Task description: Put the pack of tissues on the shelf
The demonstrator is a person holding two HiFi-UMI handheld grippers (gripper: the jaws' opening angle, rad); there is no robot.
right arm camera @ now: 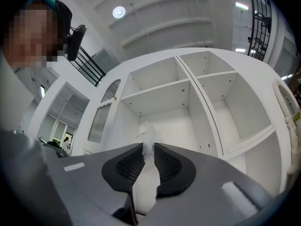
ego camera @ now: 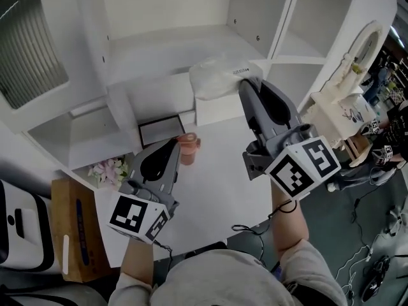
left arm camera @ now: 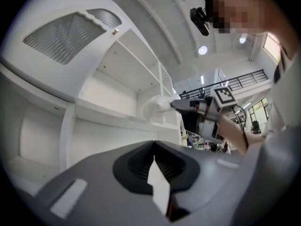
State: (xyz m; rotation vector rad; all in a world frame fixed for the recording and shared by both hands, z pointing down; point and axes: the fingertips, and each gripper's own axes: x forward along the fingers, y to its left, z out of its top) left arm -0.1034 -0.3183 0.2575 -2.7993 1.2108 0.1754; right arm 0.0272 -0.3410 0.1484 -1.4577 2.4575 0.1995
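Pack of tissues [ego camera: 217, 78]: white, soft wrap. In the head view its long axis runs across the line of your right fingers, not along them. A small printed label sits on its top face near the fingertips.

Position: the pack hangs off the tips of your right gripper [ego camera: 250, 85], and nearly all of it lies to the left of the fingertips and just beyond them. It is over the front part of a white shelf [ego camera: 159, 50] board. You cannot tell whether its underside touches the board.

Right fingers: closed nearly together, pinching a thin fold of the wrap at the pack's near right end. In the right gripper view the crumpled wrap [right arm camera: 149, 134] pokes out past the pads.

Left gripper [ego camera: 173, 144]: fingers closed tip to tip, holding nothing, low over the table [ego camera: 217, 190]. A small pinkish object [ego camera: 189, 146] sits just beside its fingertips. The pack is well apart from them.
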